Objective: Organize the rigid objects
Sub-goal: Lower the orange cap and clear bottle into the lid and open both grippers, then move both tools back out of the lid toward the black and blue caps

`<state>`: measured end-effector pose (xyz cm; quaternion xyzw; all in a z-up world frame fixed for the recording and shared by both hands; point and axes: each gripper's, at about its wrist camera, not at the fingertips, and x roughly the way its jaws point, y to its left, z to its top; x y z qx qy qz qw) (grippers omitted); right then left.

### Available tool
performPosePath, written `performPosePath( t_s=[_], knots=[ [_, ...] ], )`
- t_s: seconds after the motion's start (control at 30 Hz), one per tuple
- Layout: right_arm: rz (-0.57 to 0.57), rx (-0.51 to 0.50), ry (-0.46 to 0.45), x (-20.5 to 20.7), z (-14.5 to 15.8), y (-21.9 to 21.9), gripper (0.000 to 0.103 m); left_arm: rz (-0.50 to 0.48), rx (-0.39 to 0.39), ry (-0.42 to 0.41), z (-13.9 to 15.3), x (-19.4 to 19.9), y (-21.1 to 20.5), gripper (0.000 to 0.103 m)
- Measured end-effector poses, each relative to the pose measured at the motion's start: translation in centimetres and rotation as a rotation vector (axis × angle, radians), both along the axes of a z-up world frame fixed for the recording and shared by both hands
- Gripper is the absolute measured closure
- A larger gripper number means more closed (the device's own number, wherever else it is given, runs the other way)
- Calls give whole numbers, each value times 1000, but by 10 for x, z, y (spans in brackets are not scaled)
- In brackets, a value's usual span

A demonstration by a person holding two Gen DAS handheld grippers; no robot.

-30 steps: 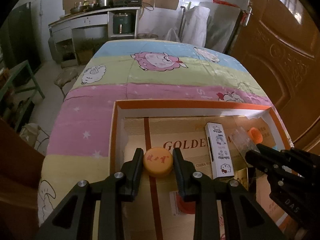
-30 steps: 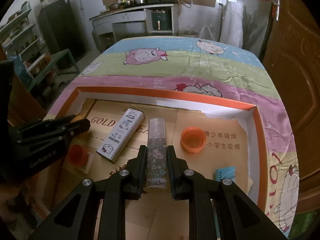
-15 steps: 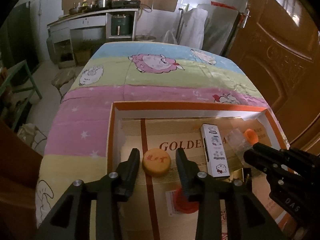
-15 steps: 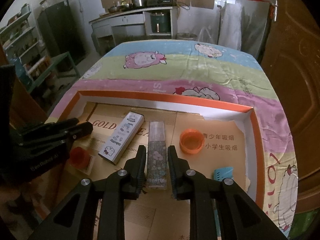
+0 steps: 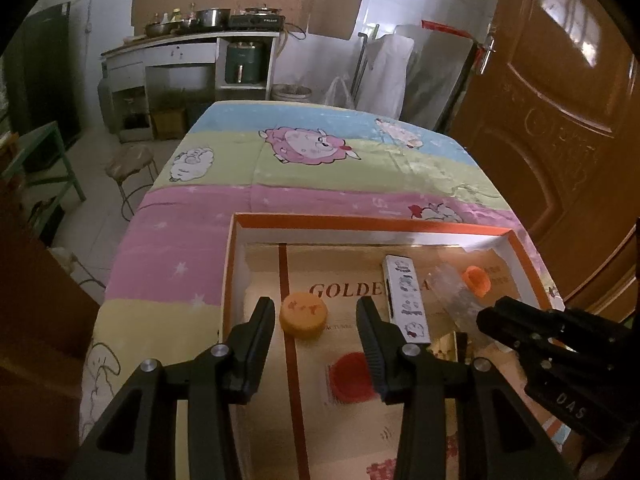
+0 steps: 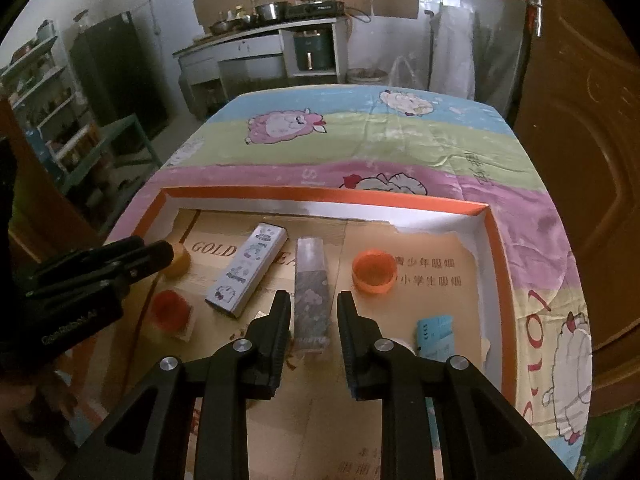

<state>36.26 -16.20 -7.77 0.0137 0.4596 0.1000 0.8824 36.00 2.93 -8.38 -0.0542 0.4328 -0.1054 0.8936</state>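
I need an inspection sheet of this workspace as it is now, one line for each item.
Surface: shallow orange-rimmed cardboard tray on striped cartoon-sheep blanket.
Job's things: round yellow-orange cap, clear patterned bottle lying flat, white printed carton, open orange plastic lid, red round lid; all in the tray.
Clutter: small blue card in the tray.
Tools: left tool open, just been opening, cap between its fingers, untouched; right tool open, just been opening, bottle between its fingers.
Cables: nothing seen.
Surroundings: kitchen counter with pots; brown wooden door.
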Motion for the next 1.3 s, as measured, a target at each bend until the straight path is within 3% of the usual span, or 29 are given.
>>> performPosePath(
  t_s=[1.3],
  knots=[
    [13, 14, -53, -103, 40, 17, 78, 20, 41, -90, 39, -109, 4, 61]
  ],
)
